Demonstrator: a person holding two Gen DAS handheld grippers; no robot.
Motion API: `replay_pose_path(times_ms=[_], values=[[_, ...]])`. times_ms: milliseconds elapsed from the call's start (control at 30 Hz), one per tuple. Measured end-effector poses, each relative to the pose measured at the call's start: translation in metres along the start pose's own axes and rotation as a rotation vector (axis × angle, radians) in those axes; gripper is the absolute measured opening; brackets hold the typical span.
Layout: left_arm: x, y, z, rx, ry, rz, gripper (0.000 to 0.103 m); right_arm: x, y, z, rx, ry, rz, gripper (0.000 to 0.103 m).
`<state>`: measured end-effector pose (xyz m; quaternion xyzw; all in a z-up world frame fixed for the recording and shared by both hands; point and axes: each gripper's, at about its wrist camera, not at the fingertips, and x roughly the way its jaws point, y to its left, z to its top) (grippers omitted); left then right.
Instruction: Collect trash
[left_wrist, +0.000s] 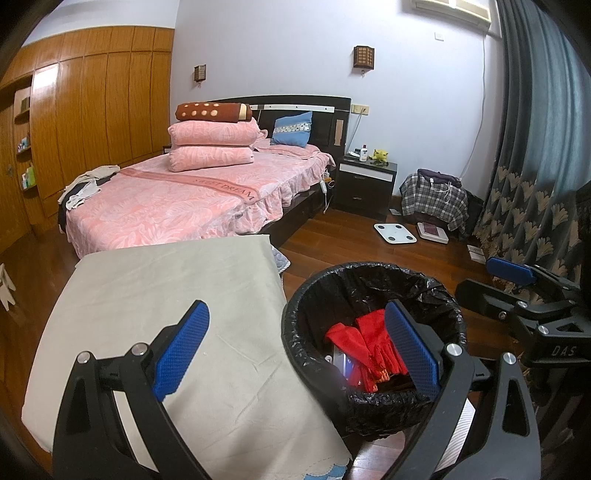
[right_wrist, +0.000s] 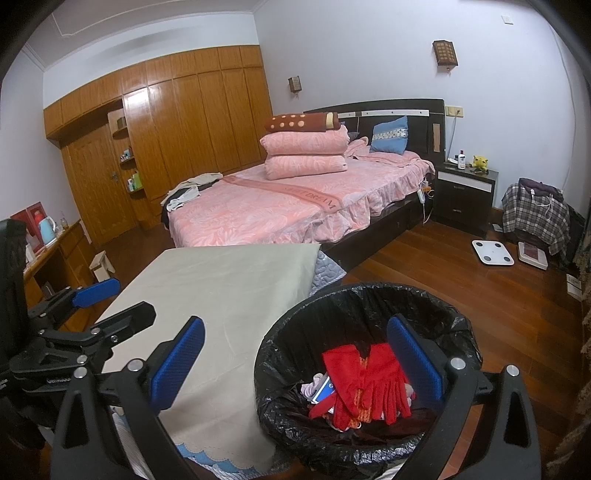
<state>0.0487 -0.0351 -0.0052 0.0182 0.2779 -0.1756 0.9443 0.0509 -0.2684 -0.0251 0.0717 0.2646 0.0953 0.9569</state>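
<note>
bed runner (right_wrist: 295, 194) reads "sweet dream"; "das" is printed on the right gripper (left_wrist: 524, 291) body. black-lined trash bin (right_wrist: 458, 332) stands on the wood floor beside the grey-covered table (right_wrist: 229, 288), holding red gloves (right_wrist: 365, 384) and a blue-white packet (right_wrist: 325, 391). left gripper (left_wrist: 295, 350) and right gripper both spread apart, empty.

Even, cool indoor light; soft glare on the wardrobe (right_wrist: 192, 122) doors, heavy fisheye bending and dark corners, sharp centre.

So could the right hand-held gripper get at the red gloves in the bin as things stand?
Probably yes: the right hand-held gripper is open, the red gloves lie on top in the bin, and nothing covers them.
</note>
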Motion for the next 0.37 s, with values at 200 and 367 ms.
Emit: replay_pose_path(times_ms=[200, 367], values=[[-0.0002, -0.0001, 0.0001, 0.002, 0.000, 0.001, 0.093, 0.0000, -0.0009, -0.0003, 0.001, 0.001, 0.000, 0.097], [-0.0008, 0.0000, 0.0008, 0.001, 0.001, 0.002, 0.093, 0.0002, 0.0014, 0.0007, 0.001, 0.004, 0.002, 0.097]])
